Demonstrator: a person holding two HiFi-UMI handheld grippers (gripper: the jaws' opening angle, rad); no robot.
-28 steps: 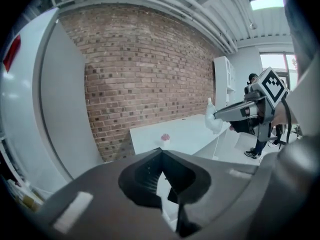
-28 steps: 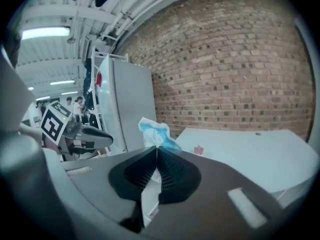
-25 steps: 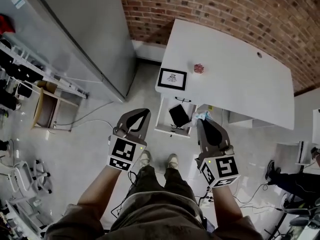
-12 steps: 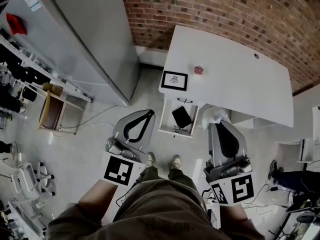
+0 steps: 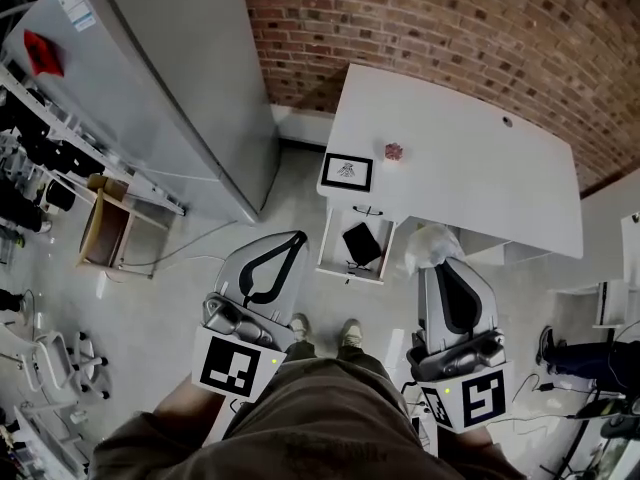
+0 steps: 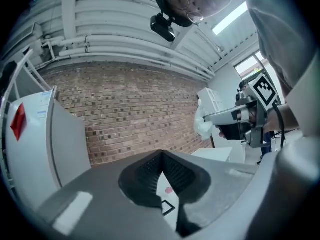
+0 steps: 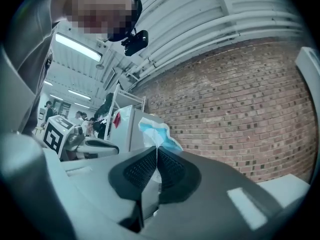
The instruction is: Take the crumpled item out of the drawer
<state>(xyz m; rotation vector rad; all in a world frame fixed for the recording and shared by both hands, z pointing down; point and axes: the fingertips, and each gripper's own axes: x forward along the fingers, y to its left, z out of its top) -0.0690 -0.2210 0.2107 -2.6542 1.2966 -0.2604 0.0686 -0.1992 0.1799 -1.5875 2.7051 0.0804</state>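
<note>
The right hand-held gripper (image 5: 441, 266) is pinching the crumpled item (image 5: 430, 245), a white and pale blue wad, between its jaw tips. Seen from above, the wad is out of the drawer (image 5: 329, 240), just to its right, at the front edge of the white desk (image 5: 470, 178). The drawer stands open with a flat black thing (image 5: 361, 243) inside. The left hand-held gripper (image 5: 296, 238) is pressed together on nothing, to the left of the drawer.

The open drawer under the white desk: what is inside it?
A flat black item lies in the drawer, with something thin and dark near its front. Its back end is hidden under the desk. The crumpled item is outside, pinched in the right gripper.
</note>
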